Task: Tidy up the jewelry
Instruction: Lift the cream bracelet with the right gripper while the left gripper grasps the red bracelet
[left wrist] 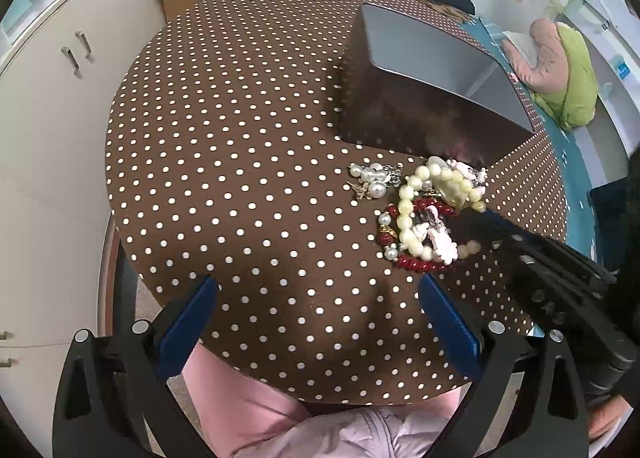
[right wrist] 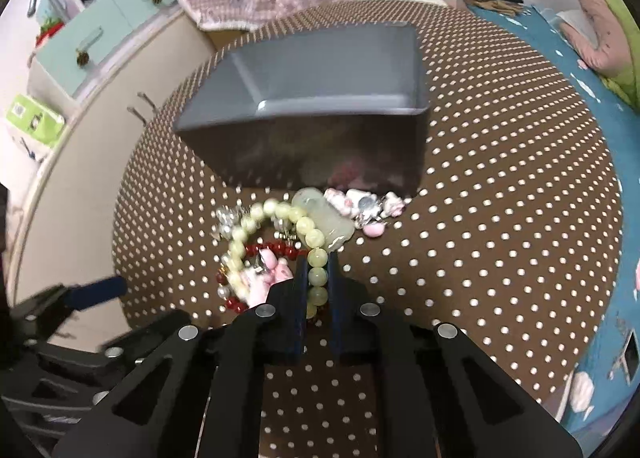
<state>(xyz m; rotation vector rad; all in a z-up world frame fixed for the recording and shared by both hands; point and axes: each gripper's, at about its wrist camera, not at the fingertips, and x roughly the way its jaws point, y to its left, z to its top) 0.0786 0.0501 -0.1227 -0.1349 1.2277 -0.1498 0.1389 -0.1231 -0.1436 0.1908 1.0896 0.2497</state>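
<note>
With its blue pads clamped on the pale green bead bracelet [right wrist: 316,258], the right tool [right wrist: 318,278] can lift it clear of the tangled pile beside the grey rectangular tin [right wrist: 312,146] on the polka-dot worktop [right wrist: 500,238]; the left tool [left wrist: 316,322] hovers, jaws wide apart.

Even, soft indoor light; no hard glare. Strong fisheye bending: cabinets [left wrist: 52,106] and tabletop [left wrist: 240,178] edges curve, corners vignetted black. Left wrist view sharp; faint shadow lies on the tabletop's near edge. Right wrist view smeared by motion blur, worst on the box [right wrist: 312,98] and left rim. Box's glossy front reflects beads [right wrist: 316,258] dimly.
</note>
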